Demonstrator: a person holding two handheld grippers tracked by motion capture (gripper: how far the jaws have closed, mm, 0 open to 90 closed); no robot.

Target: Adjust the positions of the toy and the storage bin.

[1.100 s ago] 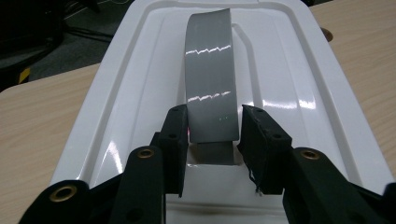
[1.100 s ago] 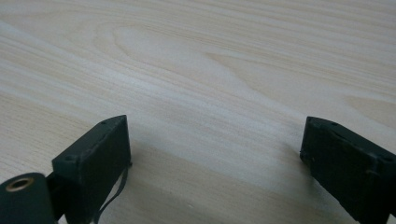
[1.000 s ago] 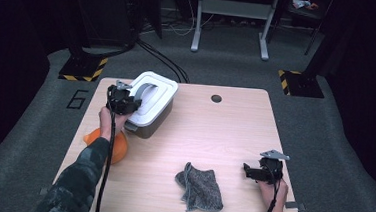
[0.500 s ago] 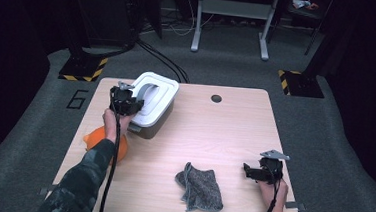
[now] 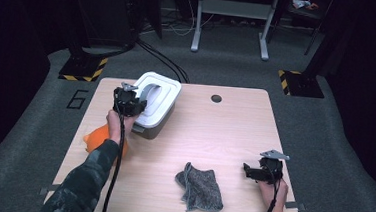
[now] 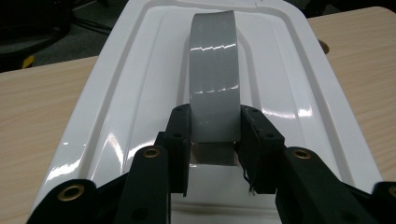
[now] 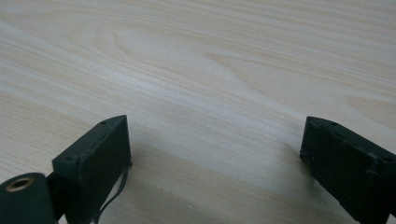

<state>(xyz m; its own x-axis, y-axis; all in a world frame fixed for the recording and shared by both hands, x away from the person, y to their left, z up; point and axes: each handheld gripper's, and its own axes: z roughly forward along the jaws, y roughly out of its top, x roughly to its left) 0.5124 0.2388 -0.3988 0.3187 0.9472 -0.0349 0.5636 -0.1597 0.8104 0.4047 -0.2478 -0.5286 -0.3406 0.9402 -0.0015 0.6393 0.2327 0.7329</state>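
Two hand-held grippers are at work over one desk (image 5: 234, 139). From the high view, the box (image 5: 157, 106), white-lidded with a grey body, sits near the desk's far left corner, turned at an angle to the edges. The left hand-held gripper (image 5: 135, 102) is on the lid's near end, the forearm reaching up from the near left edge over an orange thing (image 5: 95, 138) by the left edge. A grey cloth (image 5: 200, 187) lies crumpled near the middle of the near edge. The right hand-held gripper (image 5: 251, 171) rests low by the near right corner, pointing left toward the cloth and well apart from it.

In the left gripper view, the left hand-held gripper (image 6: 215, 140) has its jaws narrowed onto the near foot of the grey handle (image 6: 214, 88), a pad pressed to each edge of the strap. The lid (image 6: 116, 107) is glossy moulded plastic: stiff, slick, probably light. Its smooth rims offer poor purchase, so the handle, a flat arched band, is the sensible place to take hold; gripped across its width it should not slip, though the box may swing or tip if lifted from one end. The gripper looks along the lid, nearly level.

In the right gripper view, the right hand-held gripper (image 7: 215, 158) stands wide, with bare desk between its jaws and nothing held.
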